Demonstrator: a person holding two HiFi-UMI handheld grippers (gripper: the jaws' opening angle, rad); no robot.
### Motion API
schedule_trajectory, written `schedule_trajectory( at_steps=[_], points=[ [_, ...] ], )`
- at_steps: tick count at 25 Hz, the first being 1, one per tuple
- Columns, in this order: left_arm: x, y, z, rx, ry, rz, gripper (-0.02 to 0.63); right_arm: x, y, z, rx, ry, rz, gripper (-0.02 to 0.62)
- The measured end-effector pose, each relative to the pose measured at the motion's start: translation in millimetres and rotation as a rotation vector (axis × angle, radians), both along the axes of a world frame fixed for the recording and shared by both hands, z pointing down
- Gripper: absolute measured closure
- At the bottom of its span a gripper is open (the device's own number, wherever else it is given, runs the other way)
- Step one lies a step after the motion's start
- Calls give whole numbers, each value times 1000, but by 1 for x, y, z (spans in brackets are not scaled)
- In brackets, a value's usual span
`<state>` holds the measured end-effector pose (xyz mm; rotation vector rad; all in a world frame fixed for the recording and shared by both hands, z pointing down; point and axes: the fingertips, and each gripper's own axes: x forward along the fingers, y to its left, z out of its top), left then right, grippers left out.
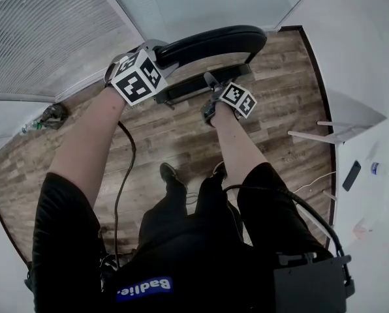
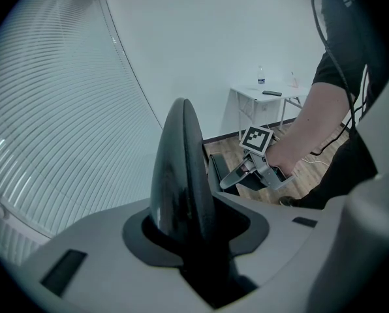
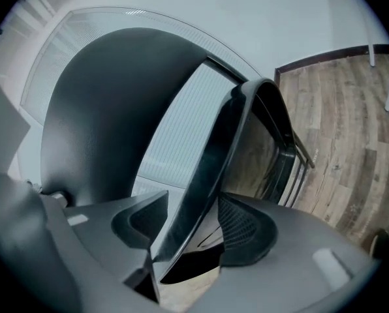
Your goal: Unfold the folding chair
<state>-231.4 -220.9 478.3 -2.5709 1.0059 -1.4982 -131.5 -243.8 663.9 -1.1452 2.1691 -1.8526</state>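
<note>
My left claw [image 1: 154,49] pinches the rounded top edge of the black padded folding chair [image 1: 214,41]. The chair stands on the brown wood-plank floor [image 1: 175,129], far from my feet and near the white slatted blind [image 1: 38,31]. That arm reaches forward with the claw tilted down. To its right, my right claw [image 1: 211,87] is spread loosely around the thin black seat panel [image 3: 201,175], which angles away from the backrest.

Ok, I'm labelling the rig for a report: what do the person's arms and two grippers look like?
Short black sleeves, arms bare below. The left gripper and right gripper are grey with dark pads; each carries a white cube with black square markers. Black cables run back from them.
</note>
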Motion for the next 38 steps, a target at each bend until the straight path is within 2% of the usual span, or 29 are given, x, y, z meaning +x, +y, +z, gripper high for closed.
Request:
schedule_trajectory(
  at_steps=[7, 11, 15, 38],
  points=[
    [0, 5, -2, 6, 1, 5, 471, -3, -5, 14, -70, -57, 80, 385],
    [2, 6, -4, 11, -2, 2, 471, -3, -5, 12, -64, -76, 85, 392],
    [4, 8, -4, 12, -4, 1, 471, -2, -5, 8, -54, -90, 80, 433],
    [21, 28, 2, 19, -7, 24, 471, 30, 38, 13, -29, -148, 92, 482]
  ],
)
